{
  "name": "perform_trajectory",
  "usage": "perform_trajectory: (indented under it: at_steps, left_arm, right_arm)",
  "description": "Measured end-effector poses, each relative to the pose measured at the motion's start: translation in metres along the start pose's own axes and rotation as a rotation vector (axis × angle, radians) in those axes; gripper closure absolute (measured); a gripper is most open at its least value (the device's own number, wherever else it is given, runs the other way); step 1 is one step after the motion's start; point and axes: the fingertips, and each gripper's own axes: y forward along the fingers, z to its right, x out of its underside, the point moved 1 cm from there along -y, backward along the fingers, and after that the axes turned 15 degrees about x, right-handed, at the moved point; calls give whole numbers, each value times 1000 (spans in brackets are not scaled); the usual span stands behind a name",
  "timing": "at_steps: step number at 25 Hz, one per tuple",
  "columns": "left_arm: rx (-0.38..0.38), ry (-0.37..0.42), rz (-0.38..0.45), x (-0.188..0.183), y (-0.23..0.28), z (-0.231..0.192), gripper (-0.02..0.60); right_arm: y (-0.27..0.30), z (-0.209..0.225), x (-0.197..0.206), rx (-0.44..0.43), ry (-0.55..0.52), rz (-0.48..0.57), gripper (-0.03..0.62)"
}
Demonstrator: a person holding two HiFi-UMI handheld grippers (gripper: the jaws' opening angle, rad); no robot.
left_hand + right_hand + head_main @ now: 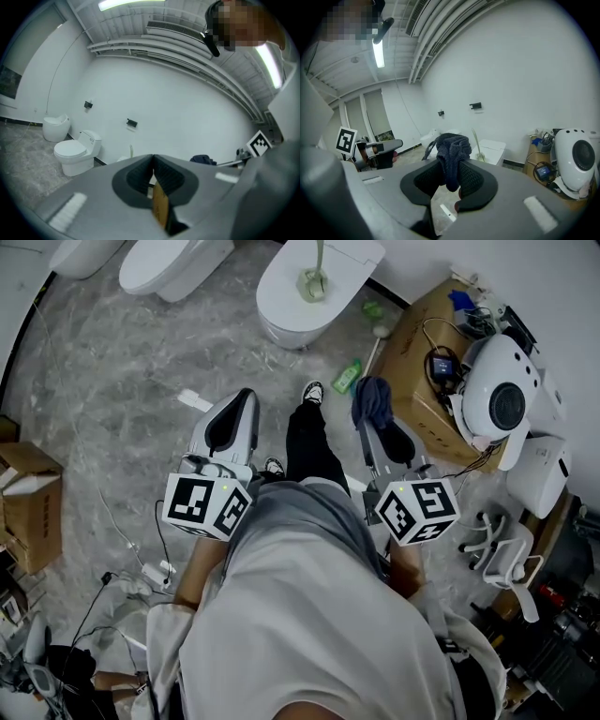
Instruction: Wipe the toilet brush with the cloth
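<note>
In the head view, the left claw (242, 401) reaches toward 12 o'clock from its marker cube at 9 o'clock. The right claw (378, 427) runs beside it from 3 o'clock, with a dark blue cloth (372, 399) bunched at its tip. The toilet brush (312, 283), pale green, sits on the closed lid of a white toilet (281, 306) at 12 o'clock, well apart from both claws. Between them lie marbled grey floor (122, 362), the person's black-trousered leg (307, 446) and forward shoe (312, 392), and a green bottle (346, 377) just beside that shoe. At 2 o'clock a cardboard box (412, 390) carries cables and a small screen, with a round white device (502, 397) at its right edge. Two more toilets (169, 263) stand at 11 o'clock, and another carton (33, 507) sits at 9 o'clock. In the left gripper view, the left claw (153, 161) is clenched, its ribbed pads (168, 176) meeting at the tip with nothing gripped. A tan patch shows through the slit beneath them, and I cannot tell what it is. The brush handle (131, 151) pokes up just at 11 o'clock of the tip, a toilet (75, 152) stands at 9 o'clock, and the cloth (204, 159) shows at 3 o'clock. In the right gripper view, the right claw (451, 168) is clamped on the cloth (452, 150), which humps up over the pads. It covers part of the toilet (492, 149) behind, while the brush handle (476, 140) rises tilted just right of it. The left claw (379, 152) is at 9 o'clock and the white device (576, 161) at 3 o'clock.
</note>
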Motion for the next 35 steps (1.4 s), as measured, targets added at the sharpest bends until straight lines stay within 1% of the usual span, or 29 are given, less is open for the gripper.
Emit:
perform_trajectory:
  at_steps: [5, 9, 13, 17, 23, 29, 35]
  left_arm:
    - [-15, 4, -4, -12, 40, -29, 581]
    - [-32, -12, -3, -23, 87, -54, 581]
    - [-55, -15, -14, -30, 145, -81, 581]
    - [-88, -29, -38, -33, 202, -110, 581]
    - [-129, -41, -71, -43, 276, -145, 581]
    - [-141, -39, -103, -46, 344, -172, 581]
    - [-159, -26, -143, -42, 399, -199, 581]
  right_arm:
    - [46, 20, -22, -4, -13, 8, 516]
    - [90, 43, -50, -13, -27, 7, 516]
    - [144, 72, -70, -32, -42, -26, 516]
    - [199, 97, -86, -71, -61, -73, 516]
    - [268, 135, -106, -116, -98, -140, 516]
    - [326, 163, -128, -160, -110, -145, 516]
    - [369, 189, -135, -176, -117, -166, 516]
